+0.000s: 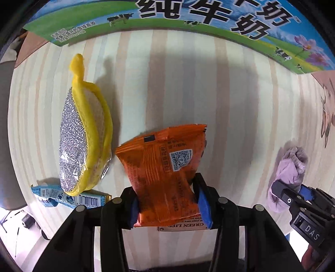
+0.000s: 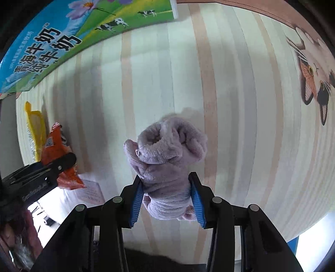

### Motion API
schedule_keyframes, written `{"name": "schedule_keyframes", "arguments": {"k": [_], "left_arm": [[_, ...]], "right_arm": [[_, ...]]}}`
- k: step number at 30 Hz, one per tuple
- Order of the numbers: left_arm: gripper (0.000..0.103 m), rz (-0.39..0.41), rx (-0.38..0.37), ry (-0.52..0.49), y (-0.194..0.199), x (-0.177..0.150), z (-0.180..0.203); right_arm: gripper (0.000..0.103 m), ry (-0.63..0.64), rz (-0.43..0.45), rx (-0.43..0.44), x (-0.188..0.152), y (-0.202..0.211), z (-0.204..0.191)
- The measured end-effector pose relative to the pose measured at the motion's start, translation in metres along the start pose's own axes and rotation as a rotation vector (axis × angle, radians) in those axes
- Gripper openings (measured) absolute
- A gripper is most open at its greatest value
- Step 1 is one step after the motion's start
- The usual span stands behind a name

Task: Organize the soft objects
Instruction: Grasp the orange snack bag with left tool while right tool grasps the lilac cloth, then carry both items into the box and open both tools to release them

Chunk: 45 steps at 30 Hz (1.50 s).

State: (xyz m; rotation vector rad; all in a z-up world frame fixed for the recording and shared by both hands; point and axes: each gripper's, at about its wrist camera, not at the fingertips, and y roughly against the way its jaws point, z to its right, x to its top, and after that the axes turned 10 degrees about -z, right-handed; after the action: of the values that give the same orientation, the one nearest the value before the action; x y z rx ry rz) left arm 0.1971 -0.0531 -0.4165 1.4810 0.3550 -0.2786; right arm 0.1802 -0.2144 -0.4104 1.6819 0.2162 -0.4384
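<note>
Over the striped counter: both claws loaded, each lifted clear or nearly so; contact underneath not confirmable.
Left claw: pressed onto the orange packet, gripped at its lower half, wrapper creased at the pinch.
Right claw: pinching the lilac cloth across its waist, rolled end forward.
Packet position: near the counter's front edge, just beside the yellow scrubber, above a white card.
Cloth position: mid-counter, well apart from the packet.
Step in hand (judged): carrying both soft items toward a common spot.
Handling advice: keep squeeze light on the packet, contents likely crushable; hold the cloth low so the loose end does not drag; set down beside the scrubber without knocking it.
Left view only: scrubber's silver face, blue cartons under its near end, QR code on the packet.
Right view only: cat print at the counter's far right, cloth's rolled opening.
Both views: milk box along the far edge.
</note>
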Motion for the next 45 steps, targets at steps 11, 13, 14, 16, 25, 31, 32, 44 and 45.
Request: {"name": "schedule_keyframes", "arguments": {"k": [11,13,14,16,25,31,32,44,45], "left_arm": [[0.037,0.245,-0.038,-0.089,0.12,-0.046,0.032],[0.037,0.316,-0.066,-0.104,0.16,-0.049,0.033],[0.037,0.351,-0.081,-0.115,0.183,-0.048,0.032],[0.037,0.387,-0.102,-0.127,0.217,-0.042,0.027],[0.037,0.351,-0.095,-0.077,0.272,0.069,-0.026],[0.037,0.115,-0.094,-0.078,0.228,0.155,-0.037],[0.038,0.071,-0.103,-0.08,0.215,0.166,-0.038],[0.038,-0.12,-0.165,-0.089,0.144,0.2,-0.038],[0.038,-0.127,-0.17,-0.097,0.143,0.2,-0.037]], "right_arm": [[0.041,0.074,0.077,0.088,-0.017,0.066,-0.038],[0.041,0.113,0.127,0.118,-0.022,0.099,-0.051],[0.041,0.138,0.165,0.135,-0.024,0.122,-0.061],[0.041,0.17,0.216,0.165,-0.023,0.157,-0.075],[0.041,0.191,0.288,0.203,0.051,0.218,-0.13],[0.041,0.168,0.22,0.139,0.124,0.189,-0.155],[0.041,0.169,0.208,0.124,0.134,0.182,-0.156],[0.041,0.129,0.124,0.057,0.174,0.125,-0.157],[0.041,0.126,0.121,0.052,0.176,0.123,-0.155]]}}
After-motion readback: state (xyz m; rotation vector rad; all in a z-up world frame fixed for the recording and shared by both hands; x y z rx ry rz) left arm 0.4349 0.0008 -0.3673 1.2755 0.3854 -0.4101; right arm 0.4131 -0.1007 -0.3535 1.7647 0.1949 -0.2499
